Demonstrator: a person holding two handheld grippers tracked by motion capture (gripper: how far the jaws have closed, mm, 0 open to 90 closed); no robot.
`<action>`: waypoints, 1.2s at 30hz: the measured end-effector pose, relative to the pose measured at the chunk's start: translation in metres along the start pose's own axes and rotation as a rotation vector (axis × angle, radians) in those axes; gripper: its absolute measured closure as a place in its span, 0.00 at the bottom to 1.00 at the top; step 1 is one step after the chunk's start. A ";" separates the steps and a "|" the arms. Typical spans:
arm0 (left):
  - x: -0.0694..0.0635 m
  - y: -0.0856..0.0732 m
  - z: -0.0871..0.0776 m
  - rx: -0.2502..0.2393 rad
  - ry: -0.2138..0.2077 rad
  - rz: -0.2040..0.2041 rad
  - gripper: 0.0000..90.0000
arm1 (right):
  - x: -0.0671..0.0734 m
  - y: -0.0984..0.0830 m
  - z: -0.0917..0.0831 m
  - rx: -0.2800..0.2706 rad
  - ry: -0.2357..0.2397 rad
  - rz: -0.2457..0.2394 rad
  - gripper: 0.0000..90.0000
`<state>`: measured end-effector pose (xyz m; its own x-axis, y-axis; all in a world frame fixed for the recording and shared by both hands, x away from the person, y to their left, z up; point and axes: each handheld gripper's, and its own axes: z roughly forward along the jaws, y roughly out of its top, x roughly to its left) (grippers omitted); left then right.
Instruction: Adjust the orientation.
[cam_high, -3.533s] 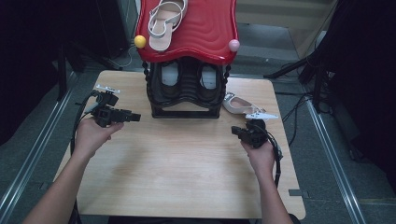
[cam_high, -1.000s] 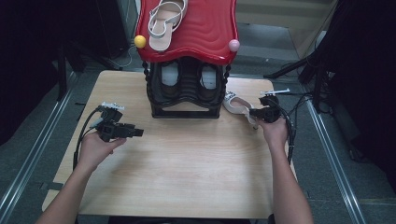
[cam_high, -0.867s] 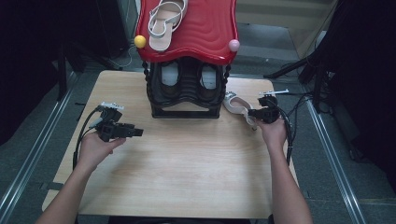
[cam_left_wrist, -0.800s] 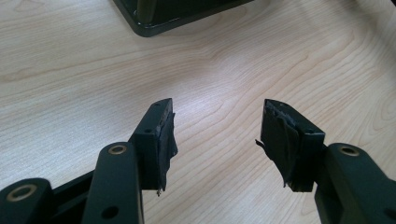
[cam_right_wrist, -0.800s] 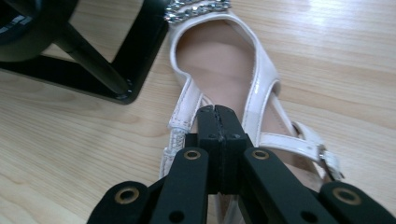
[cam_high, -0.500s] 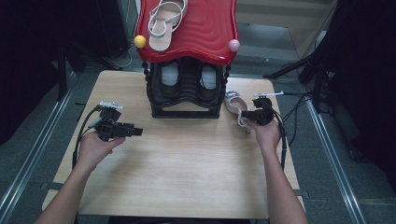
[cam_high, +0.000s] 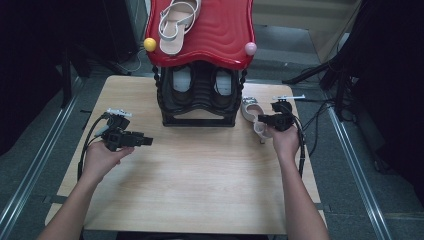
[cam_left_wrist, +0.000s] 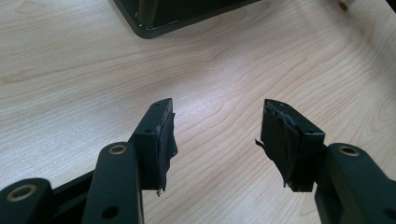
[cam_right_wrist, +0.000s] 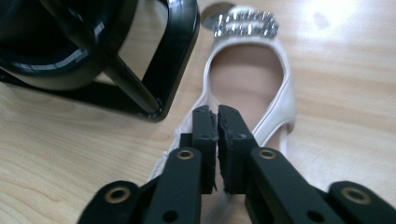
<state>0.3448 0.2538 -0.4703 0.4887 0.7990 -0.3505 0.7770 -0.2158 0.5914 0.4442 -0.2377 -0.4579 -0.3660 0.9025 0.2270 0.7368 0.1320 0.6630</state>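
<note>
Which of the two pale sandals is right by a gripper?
The sandal on the table, just right of the black rack, sits at the right gripper. The other sandal lies up on the red top, far from both grippers.

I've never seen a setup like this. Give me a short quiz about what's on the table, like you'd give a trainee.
1. True or false: the fingers of the left gripper stand apart with nothing between them.
2. Where does the sandal with the sparkly buckle lie? A: on the table beside the black rack; B: inside the rack; C: on the floor.
3. In the high view, what colour is the ball at the left corner of the red top?
Key: 1 true; 2 A; 3 yellow.
</note>
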 end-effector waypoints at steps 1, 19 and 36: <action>0.000 0.000 0.000 -0.001 -0.001 0.000 0.50 | 0.000 0.002 -0.002 -0.008 0.002 -0.006 0.95; 0.001 0.000 0.001 0.004 -0.004 0.003 0.50 | 0.008 0.016 0.032 0.046 0.008 -0.059 0.86; 0.002 -0.001 0.002 0.008 -0.012 0.001 0.50 | 0.005 0.013 0.058 0.144 -0.052 -0.038 0.95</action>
<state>0.3459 0.2539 -0.4733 0.4941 0.7921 -0.3583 0.7795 -0.2212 0.5860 0.4847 -0.2075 -0.4900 -0.3678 0.9153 0.1644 0.7986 0.2203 0.5601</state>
